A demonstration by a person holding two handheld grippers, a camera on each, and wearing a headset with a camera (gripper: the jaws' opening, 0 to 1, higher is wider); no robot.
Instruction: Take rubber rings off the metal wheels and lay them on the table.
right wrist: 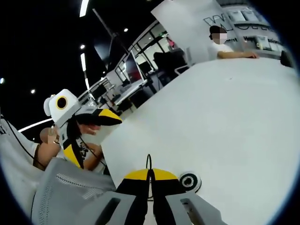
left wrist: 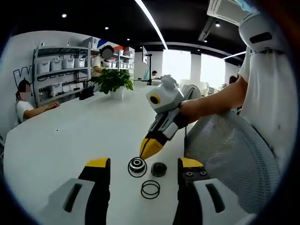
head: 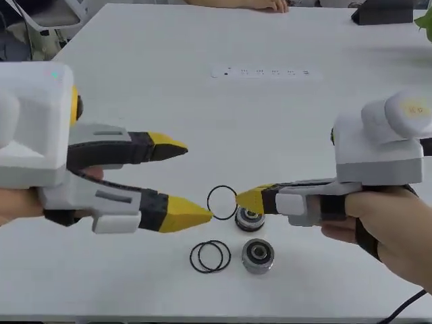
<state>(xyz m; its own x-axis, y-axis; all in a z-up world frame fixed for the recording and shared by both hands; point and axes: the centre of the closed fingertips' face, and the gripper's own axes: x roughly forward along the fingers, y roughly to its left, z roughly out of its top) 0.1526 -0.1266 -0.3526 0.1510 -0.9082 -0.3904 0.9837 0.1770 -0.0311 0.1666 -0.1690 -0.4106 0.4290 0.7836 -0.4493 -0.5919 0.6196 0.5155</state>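
Observation:
My right gripper (head: 243, 198) comes in from the right, shut on the edge of a thin black rubber ring (head: 222, 201) that it holds just above a metal wheel (head: 250, 217). In the right gripper view the ring (right wrist: 149, 161) rises from the closed tips (right wrist: 150, 174), with a wheel (right wrist: 189, 181) to their right. A second wheel (head: 258, 255) stands nearer me. Two loose rings (head: 210, 256) lie overlapping on the white table (head: 202, 121) beside it. My left gripper (head: 194, 181) hovers open at the left, empty. In the left gripper view its tips (left wrist: 144, 162) frame both wheels (left wrist: 159, 169) and the loose rings (left wrist: 150, 189).
A white power strip (head: 260, 71) lies flat at the table's far middle, and a black object (head: 385, 12) sits at the far right corner. A potted plant (left wrist: 112, 79) stands on the table. A person's hands (head: 260, 4) rest at the far edge. A cable (head: 405, 307) trails at the near right.

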